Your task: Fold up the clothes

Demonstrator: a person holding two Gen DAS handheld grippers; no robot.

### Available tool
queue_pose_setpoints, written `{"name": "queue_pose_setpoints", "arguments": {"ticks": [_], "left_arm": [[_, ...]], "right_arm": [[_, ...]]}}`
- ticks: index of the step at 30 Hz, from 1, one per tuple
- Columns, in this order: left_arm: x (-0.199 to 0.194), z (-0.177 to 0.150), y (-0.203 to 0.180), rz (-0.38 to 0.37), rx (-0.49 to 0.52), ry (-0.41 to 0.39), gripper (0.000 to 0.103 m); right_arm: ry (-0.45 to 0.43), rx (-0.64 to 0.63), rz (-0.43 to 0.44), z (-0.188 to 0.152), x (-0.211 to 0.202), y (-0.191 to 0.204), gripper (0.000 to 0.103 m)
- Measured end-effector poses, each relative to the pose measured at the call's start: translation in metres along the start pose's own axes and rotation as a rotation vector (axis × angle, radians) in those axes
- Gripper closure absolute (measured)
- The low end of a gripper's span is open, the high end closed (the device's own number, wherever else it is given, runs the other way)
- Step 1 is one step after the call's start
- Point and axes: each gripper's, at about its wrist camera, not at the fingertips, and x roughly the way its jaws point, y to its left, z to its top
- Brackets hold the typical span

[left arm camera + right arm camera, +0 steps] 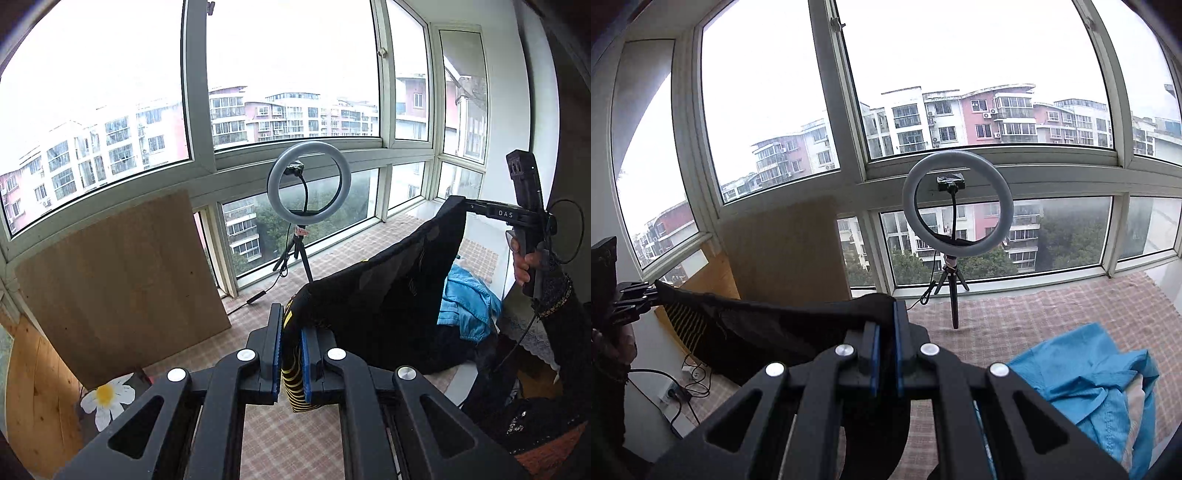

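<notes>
A black garment with yellow stripes [388,291] hangs stretched in the air between my two grippers. My left gripper [291,332] is shut on its striped edge. My right gripper [885,321] is shut on the other black corner [871,306]; it also shows in the left wrist view [466,204], far right. The left gripper shows at the left edge of the right wrist view [652,293]. A blue denim garment [1086,376] lies crumpled on the checked cloth surface [1034,310], also seen behind the black one [469,302].
A ring light on a small tripod [308,184] stands on the checked surface by the window. A wooden board [122,280] leans against the window frame at left. A daisy-print item [107,398] lies lower left. Cables and a power strip [679,391] lie below left.
</notes>
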Motion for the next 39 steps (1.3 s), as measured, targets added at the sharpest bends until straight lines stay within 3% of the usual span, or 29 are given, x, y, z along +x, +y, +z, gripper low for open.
{"name": "queue_pose_setpoints", "arguments": {"ticks": [5, 9, 11, 14, 16, 18, 21, 24, 25, 27, 29, 31, 34, 39], "left_arm": [[-0.040, 0.007, 0.012, 0.010, -0.024, -0.037, 0.096], [-0.015, 0.010, 0.037, 0.037, -0.053, -0.002, 0.096], [0.022, 0.006, 0.062, 0.039, -0.101, 0.048, 0.096], [0.096, -0.006, 0.107, 0.039, -0.187, 0.145, 0.096], [0.170, -0.026, 0.141, 0.098, -0.220, 0.243, 0.094], [0.250, -0.051, 0.182, 0.178, -0.286, 0.372, 0.086], [0.327, -0.107, 0.230, 0.254, -0.447, 0.528, 0.086], [0.339, -0.153, 0.242, 0.218, -0.504, 0.557, 0.088], [0.339, -0.162, 0.238, 0.219, -0.475, 0.564, 0.087], [0.338, -0.179, 0.231, 0.215, -0.422, 0.578, 0.081], [0.337, -0.195, 0.228, 0.176, -0.418, 0.583, 0.070], [0.342, -0.209, 0.225, 0.167, -0.390, 0.606, 0.066], [0.357, -0.219, 0.225, 0.211, -0.309, 0.661, 0.065], [0.382, -0.229, 0.238, 0.246, -0.311, 0.675, 0.064]], "right_arm": [[-0.030, -0.090, 0.043, 0.013, -0.035, 0.044, 0.097], [-0.021, -0.122, 0.052, 0.028, -0.010, 0.054, 0.097], [0.022, -0.104, 0.055, 0.030, 0.033, 0.049, 0.097], [0.143, -0.040, 0.015, 0.022, 0.142, 0.033, 0.097], [0.224, 0.003, -0.012, 0.017, 0.215, 0.021, 0.097], [0.375, 0.027, -0.061, -0.011, 0.297, 0.010, 0.084], [0.626, 0.044, -0.142, -0.067, 0.417, -0.006, 0.082], [0.685, -0.010, -0.077, -0.112, 0.437, -0.007, 0.082], [0.698, -0.030, -0.044, -0.126, 0.440, -0.007, 0.081], [0.726, -0.066, 0.024, -0.146, 0.443, -0.007, 0.070], [0.734, -0.114, 0.045, -0.160, 0.451, -0.008, 0.067], [0.731, -0.152, 0.060, -0.167, 0.466, -0.008, 0.067], [0.745, -0.166, 0.078, -0.168, 0.498, -0.009, 0.067], [0.776, -0.211, 0.104, -0.174, 0.541, -0.005, 0.067]]}}
